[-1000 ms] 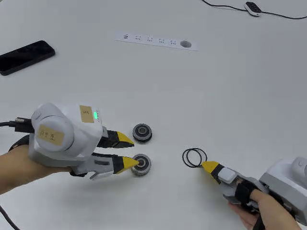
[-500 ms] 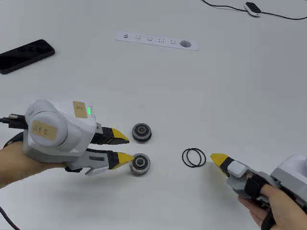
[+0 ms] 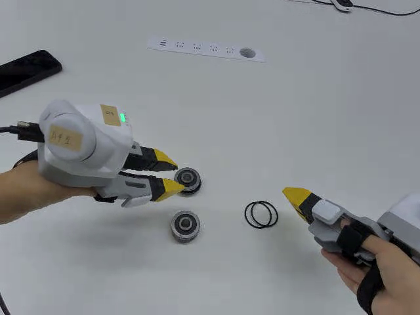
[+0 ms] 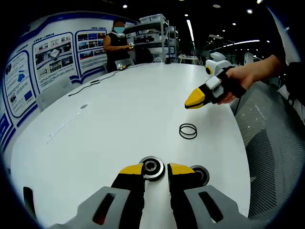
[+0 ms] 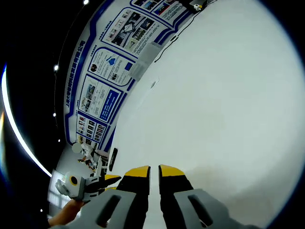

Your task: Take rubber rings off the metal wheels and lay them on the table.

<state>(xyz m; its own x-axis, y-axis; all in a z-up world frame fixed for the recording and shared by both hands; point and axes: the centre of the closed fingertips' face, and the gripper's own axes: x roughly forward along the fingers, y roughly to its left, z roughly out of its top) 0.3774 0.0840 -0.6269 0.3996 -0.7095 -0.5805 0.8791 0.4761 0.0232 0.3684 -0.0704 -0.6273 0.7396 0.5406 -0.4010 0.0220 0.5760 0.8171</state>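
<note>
A broad white table (image 3: pixel 315 98) with a rounded edge lies under soft, even light. Beyond it the wall (image 4: pixel 71 21) curves round, trimmed in blue and hung with information boards (image 4: pixel 52 55) of text and small pictures. The ceiling (image 4: pixel 152 7) is dark, dotted with small spot lamps (image 4: pixel 125 6) and crossed by bright strip lights (image 4: pixel 190 29). At the table's far end stands a shelf rack (image 4: pixel 159 34) carrying pale boxes.

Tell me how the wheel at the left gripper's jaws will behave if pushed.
The wheel lies flat, so it will likely slide, not roll. It looks metal, so probably stiff and heavy for its size.
</note>
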